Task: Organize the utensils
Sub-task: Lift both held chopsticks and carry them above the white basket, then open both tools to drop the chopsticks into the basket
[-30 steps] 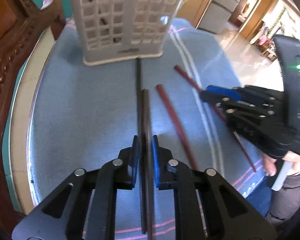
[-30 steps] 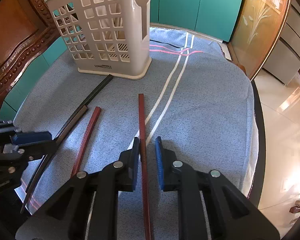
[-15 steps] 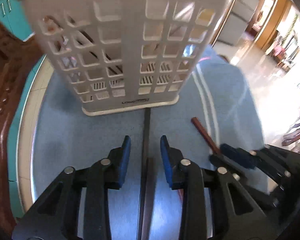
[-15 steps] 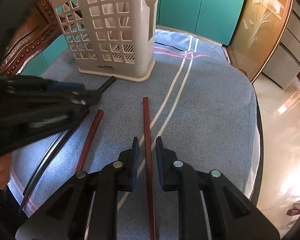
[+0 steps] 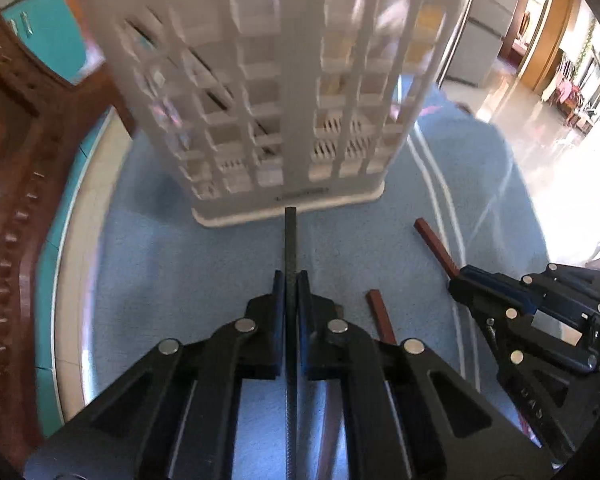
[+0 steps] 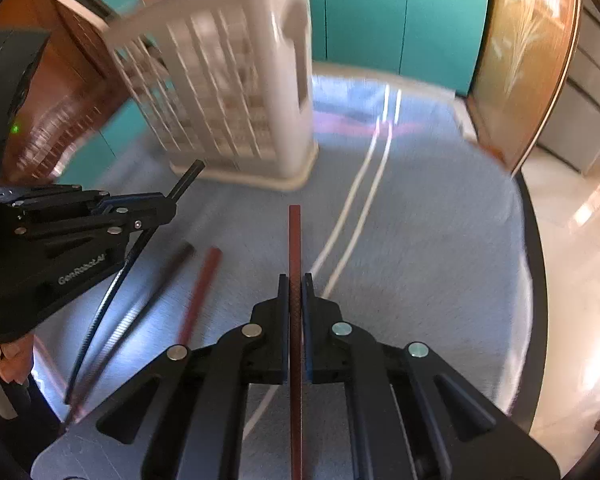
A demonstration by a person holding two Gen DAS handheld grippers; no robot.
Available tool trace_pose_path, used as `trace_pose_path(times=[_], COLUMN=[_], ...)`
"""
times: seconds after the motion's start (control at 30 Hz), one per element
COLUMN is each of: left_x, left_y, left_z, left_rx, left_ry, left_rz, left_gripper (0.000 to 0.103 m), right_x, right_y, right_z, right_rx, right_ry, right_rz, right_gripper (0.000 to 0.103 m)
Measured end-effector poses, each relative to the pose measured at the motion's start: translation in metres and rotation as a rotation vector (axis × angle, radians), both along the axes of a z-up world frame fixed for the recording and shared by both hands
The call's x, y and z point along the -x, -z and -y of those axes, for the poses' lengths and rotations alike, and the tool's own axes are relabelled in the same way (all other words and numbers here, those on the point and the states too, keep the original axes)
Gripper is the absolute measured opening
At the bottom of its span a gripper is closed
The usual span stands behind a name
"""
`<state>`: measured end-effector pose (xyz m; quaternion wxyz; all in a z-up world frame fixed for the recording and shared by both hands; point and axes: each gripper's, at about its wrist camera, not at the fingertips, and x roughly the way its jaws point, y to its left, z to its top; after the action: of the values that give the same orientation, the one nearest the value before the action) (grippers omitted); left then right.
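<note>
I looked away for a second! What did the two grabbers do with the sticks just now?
The left gripper opened, slid toward the basket and shut again on the black chopstick, lifting it. The right gripper squeezed shut on the red chopstick. The two other chopsticks stayed on the cloth.

Four chopsticks show outside the holder: one black chopstick (image 6: 184, 178), two red ones (image 6: 295, 248) (image 6: 202, 284) and one dark brown (image 6: 168, 270). There is one white holder (image 6: 236, 92), one blue cloth (image 6: 420, 240) and two grippers (image 6: 168, 204) (image 6: 295, 280).
</note>
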<state>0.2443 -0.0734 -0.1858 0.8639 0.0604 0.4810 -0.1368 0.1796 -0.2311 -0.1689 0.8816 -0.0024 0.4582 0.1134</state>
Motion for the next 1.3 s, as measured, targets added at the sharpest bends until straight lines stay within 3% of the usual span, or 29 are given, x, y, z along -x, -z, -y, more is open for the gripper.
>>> trace_pose_path(times=[0.13, 0.23, 0.4, 0.53, 0.7, 0.8, 0.9, 1.07, 1.3], left_x=[0.030, 0.065, 0.098, 0.095, 0.070, 0.056, 0.042, 0.016, 0.007], left_y=[-0.048, -0.100, -0.171, -0.224, -0.263, -0.271, -0.264, -0.229, -0.202], left_z=[-0.017, -0.033, -0.050, -0.063, -0.065, -0.070, -0.075, -0.056, -0.040], left_rx=[0.067, 0.153, 0.253, 0.327, 0.373, 0.401, 0.408, 0.292, 0.213], left_ry=[0.011, 0.042, 0.090, 0.062, -0.042, -0.106, -0.186, -0.206, -0.201], left_rz=[0.122, 0.232, 0.388, 0.503, 0.617, 0.684, 0.719, 0.662, 0.617], left_gripper=[0.007, 0.007, 0.007, 0.007, 0.007, 0.007, 0.007, 0.007, 0.007], right_x=[0.028, 0.057, 0.076, 0.063, 0.044, 0.034, 0.007, -0.010, -0.005], right_y=[-0.053, -0.101, -0.156, -0.201, -0.242, -0.242, -0.219, -0.183, -0.174], right_z=[0.009, 0.021, 0.031, 0.031, 0.040, 0.042, 0.033, 0.016, 0.005], right_rx=[-0.068, -0.150, -0.236, -0.276, -0.346, -0.392, -0.291, -0.225, -0.193], right_ry=[-0.036, -0.073, -0.081, -0.042, 0.063, 0.125, 0.145, 0.112, 0.079], right_rz=[0.150, 0.280, 0.408, 0.514, 0.672, 0.735, 0.706, 0.634, 0.613], right_gripper=[0.006, 0.007, 0.007, 0.007, 0.007, 0.007, 0.007, 0.007, 0.010])
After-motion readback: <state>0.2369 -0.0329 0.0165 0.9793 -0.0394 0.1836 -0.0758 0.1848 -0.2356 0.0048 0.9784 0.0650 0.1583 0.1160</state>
